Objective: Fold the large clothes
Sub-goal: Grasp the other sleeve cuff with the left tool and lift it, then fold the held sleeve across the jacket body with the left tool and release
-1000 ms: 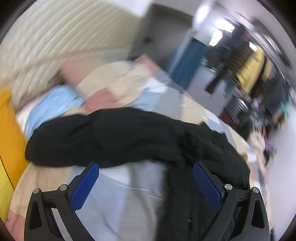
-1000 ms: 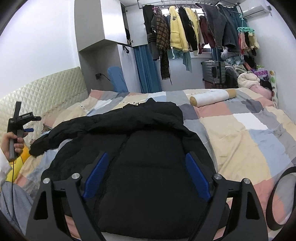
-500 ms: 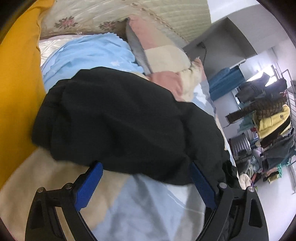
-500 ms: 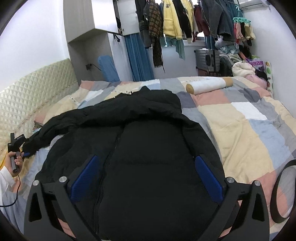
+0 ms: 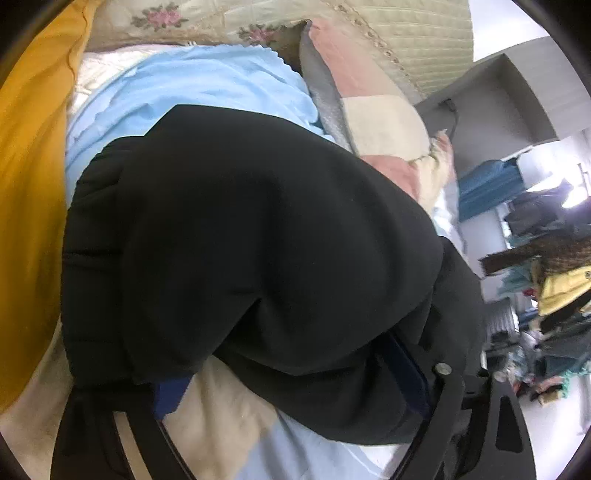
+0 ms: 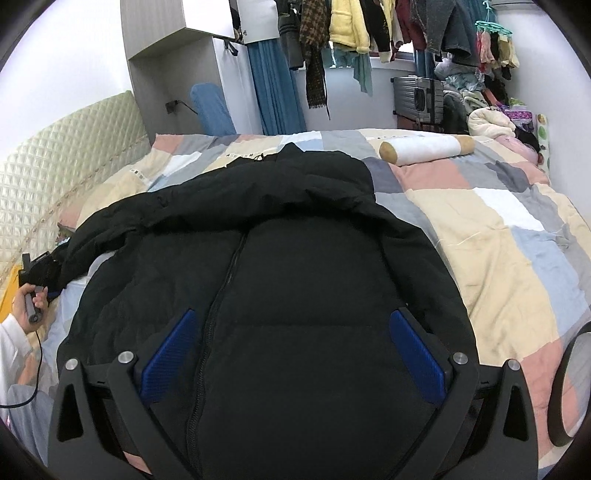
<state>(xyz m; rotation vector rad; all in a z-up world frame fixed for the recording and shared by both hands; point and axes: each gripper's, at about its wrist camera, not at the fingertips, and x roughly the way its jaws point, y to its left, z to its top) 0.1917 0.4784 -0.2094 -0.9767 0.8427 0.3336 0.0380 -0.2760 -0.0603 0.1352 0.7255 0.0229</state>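
A large black puffer jacket (image 6: 295,280) lies front up on the patchwork bed, zip down its middle, one sleeve stretched to the left. In the left wrist view the end of that black sleeve (image 5: 240,240) fills the frame and lies between the fingers of my left gripper (image 5: 288,373), whose jaws stand wide apart; the blue pads are partly covered by fabric. My left gripper also shows in the right wrist view (image 6: 37,269) at the sleeve end. My right gripper (image 6: 295,354) is open, hovering over the jacket's lower front.
A patchwork quilt (image 6: 517,236) covers the bed. A white bolster (image 6: 428,149) lies at the far side. Light blue cloth (image 5: 177,96), a yellow pillow (image 5: 29,184) and a quilted headboard (image 6: 66,155) are by the sleeve. Clothes hang on a rail (image 6: 369,29).
My left gripper has moved in onto the sleeve end, which now lies between its fingers. My right gripper has lowered closer over the jacket front.
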